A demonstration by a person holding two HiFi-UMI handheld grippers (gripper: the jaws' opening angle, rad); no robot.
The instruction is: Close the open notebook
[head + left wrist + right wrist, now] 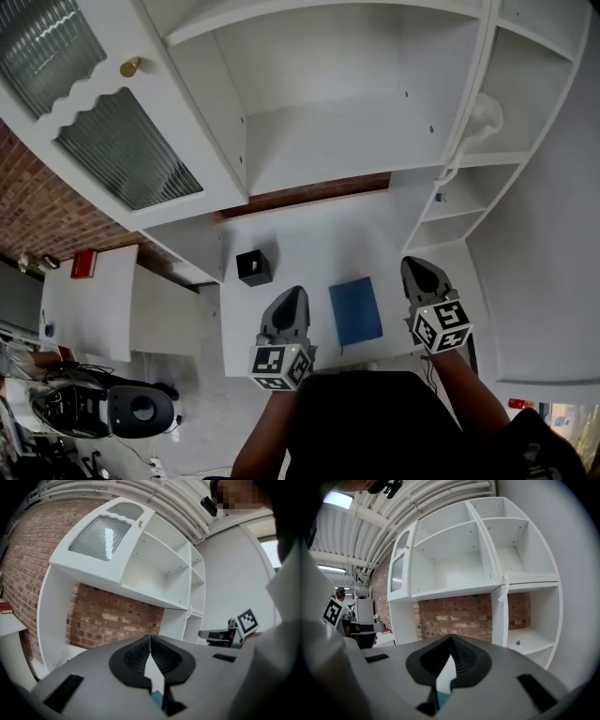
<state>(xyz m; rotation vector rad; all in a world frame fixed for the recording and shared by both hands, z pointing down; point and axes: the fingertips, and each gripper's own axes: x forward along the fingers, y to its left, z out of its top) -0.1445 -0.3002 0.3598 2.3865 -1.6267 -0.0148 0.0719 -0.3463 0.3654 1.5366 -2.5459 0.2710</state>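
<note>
Nearest the head camera, dark clothing [375, 422] fills the lower edge; each hand holds one gripper above the white desk [309, 234]. Left gripper [292, 298]: jaws pressed together, nothing between them; right gripper [419, 270]: jaws likewise pressed together and empty. Blue notebook [355, 311]: lies flat on the desk with its cover shut, between the two grippers and touching neither; black box [253, 267]: stands on the desk beside the left gripper's tip. White shelf unit [328, 112] rises behind the desk; brick wall [309, 192] shows beneath its lowest shelf.
</note>
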